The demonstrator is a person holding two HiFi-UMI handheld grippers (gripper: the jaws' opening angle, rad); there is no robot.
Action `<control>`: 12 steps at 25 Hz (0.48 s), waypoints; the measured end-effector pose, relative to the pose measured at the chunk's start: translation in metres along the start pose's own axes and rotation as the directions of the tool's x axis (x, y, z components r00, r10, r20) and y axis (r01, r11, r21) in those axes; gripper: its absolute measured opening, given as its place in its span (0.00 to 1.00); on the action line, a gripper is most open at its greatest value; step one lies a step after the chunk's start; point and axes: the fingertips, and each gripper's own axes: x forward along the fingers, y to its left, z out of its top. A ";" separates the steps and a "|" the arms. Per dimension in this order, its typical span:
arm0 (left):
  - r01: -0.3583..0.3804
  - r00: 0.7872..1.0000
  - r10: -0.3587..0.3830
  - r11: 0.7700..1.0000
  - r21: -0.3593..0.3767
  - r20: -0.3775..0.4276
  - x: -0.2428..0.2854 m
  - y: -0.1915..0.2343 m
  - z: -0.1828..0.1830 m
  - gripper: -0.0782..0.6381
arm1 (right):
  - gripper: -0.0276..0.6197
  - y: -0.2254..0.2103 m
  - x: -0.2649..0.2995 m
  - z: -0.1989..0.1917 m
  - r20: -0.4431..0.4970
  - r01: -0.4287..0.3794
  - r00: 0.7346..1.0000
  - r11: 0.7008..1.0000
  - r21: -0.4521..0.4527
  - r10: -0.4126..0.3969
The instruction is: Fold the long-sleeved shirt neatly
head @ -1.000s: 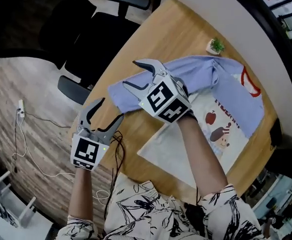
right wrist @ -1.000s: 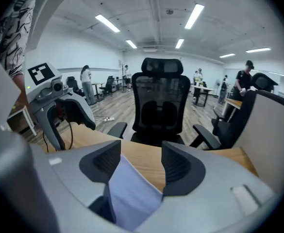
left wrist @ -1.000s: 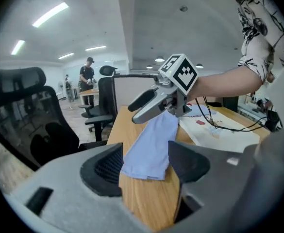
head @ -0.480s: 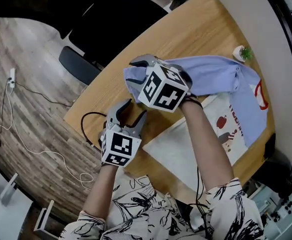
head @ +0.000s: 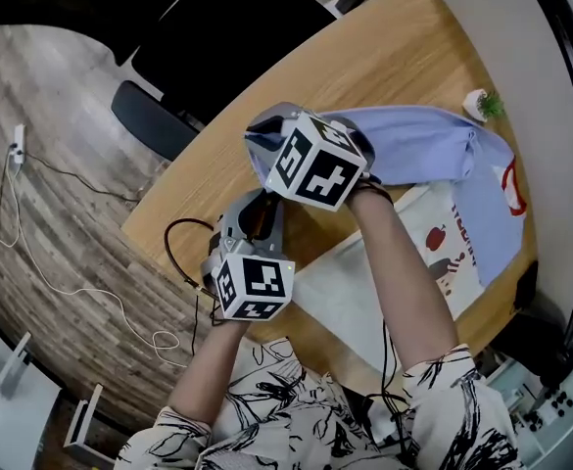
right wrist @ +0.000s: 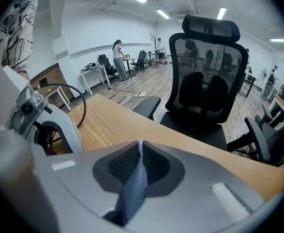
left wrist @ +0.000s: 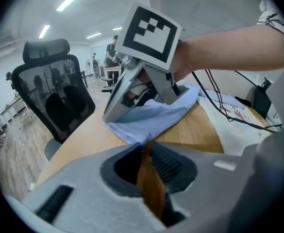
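Both sets of jaws have just been closing. The right gripper [right wrist: 140,147] pinches the blue sleeve [head: 413,143] end; the left gripper [left wrist: 144,147], narrowed to a slit, nips its corner near the desk's [head: 384,57] edge. Lift both evenly, cuff taut, across the long-sleeved shirt [head: 433,262].

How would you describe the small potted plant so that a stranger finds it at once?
Start at the wooden table and follow the light blue shirt toward its red-trimmed collar. Just beside the fabric, near the table's edge, stands the potted plant: the only green thing there, in a small white pot.
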 end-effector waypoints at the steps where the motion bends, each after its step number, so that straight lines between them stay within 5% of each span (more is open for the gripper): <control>1: -0.003 1.000 0.003 1.000 -0.006 0.001 -0.001 0.002 0.001 0.13 | 0.10 0.000 -0.001 0.000 0.009 0.005 1.000 1.000 0.010 -0.005; 12: -0.037 0.992 0.034 0.999 0.024 0.125 -0.027 0.015 0.043 0.13 | 0.09 -0.016 -0.059 0.029 0.214 0.041 0.973 0.979 0.198 -0.084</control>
